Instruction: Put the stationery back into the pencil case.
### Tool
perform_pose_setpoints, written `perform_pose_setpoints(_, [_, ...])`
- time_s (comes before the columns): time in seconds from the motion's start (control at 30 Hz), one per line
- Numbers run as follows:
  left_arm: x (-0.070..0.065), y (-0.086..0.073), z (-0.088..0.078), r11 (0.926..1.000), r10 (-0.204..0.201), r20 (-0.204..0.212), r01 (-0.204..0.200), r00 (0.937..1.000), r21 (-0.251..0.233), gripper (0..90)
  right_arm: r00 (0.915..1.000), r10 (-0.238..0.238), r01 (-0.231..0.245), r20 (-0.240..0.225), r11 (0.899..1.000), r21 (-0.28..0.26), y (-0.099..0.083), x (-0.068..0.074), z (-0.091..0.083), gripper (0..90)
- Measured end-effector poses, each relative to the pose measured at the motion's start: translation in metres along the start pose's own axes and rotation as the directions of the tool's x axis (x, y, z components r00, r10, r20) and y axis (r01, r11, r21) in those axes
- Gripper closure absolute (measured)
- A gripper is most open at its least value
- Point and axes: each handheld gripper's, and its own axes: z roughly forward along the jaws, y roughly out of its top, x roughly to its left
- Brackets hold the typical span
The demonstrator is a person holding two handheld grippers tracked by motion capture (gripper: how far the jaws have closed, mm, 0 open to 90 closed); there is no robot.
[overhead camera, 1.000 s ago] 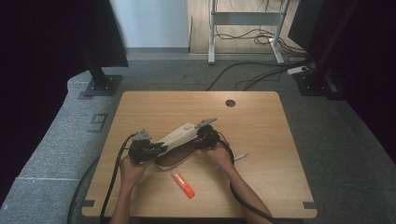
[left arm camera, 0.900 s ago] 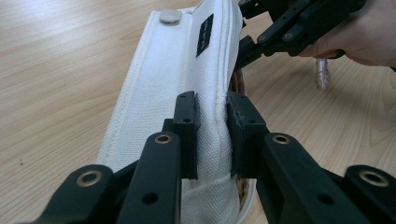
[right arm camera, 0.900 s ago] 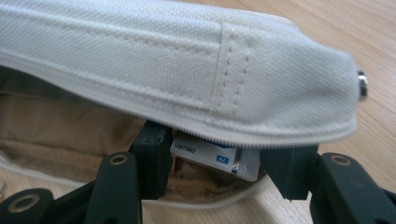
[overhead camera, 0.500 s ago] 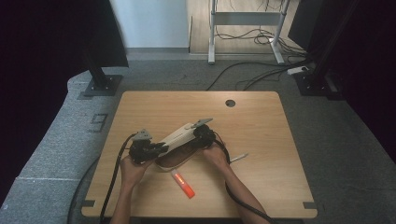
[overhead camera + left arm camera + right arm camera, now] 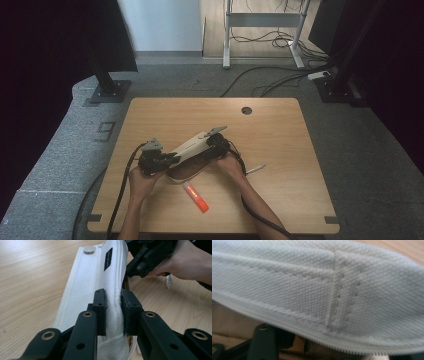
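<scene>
A white canvas pencil pouch [image 5: 192,145] is held slantwise just above the table between both grippers. My left gripper [image 5: 162,159] is shut on its near end, and in the left gripper view the pads [image 5: 100,305] pinch the stitched edge of the pouch [image 5: 92,272]. My right gripper [image 5: 214,145] is at the far end, its body [image 5: 147,255] against the pouch's rim. Its jaws have just been opening. In the right gripper view the pouch's fabric and zip [image 5: 324,290] lie close over one black jaw; whether the pads press I cannot tell.
An orange marker [image 5: 196,196] lies on the wooden table [image 5: 280,140] in front of the pouch. A white pen [image 5: 255,169] rests to the right of the right hand. A cable hole [image 5: 246,110] sits near the far edge. Cables trail off the near edge.
The right hand has shifted slightly at the pouch's far end. The pouch and the left gripper stay where they were.
</scene>
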Motion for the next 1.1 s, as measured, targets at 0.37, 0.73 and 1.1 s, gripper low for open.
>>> perform_pose_setpoints(0.37, [0.003,-0.002,-0.001,1.0000,-0.006,-0.004,0.006,1.0000,-0.005,75.4,0.9991,-0.039,0.039,-0.015,0.999,0.011,-0.001,0.001,-0.021,28.7])
perform_pose_setpoints(0.73, [0.006,-0.003,-0.001,0.9998,-0.020,0.004,0.020,0.9998,-0.010,75.3,0.9982,-0.048,0.048,-0.037,0.999,0.007,-0.010,-0.006,-0.045,24.7])
perform_pose_setpoints(1.1, [0.006,-0.004,-0.001,0.9997,-0.023,0.008,0.023,0.9997,-0.010,75.2,0.9968,-0.064,0.065,-0.047,0.998,0.017,-0.018,-0.009,-0.061,24.3])
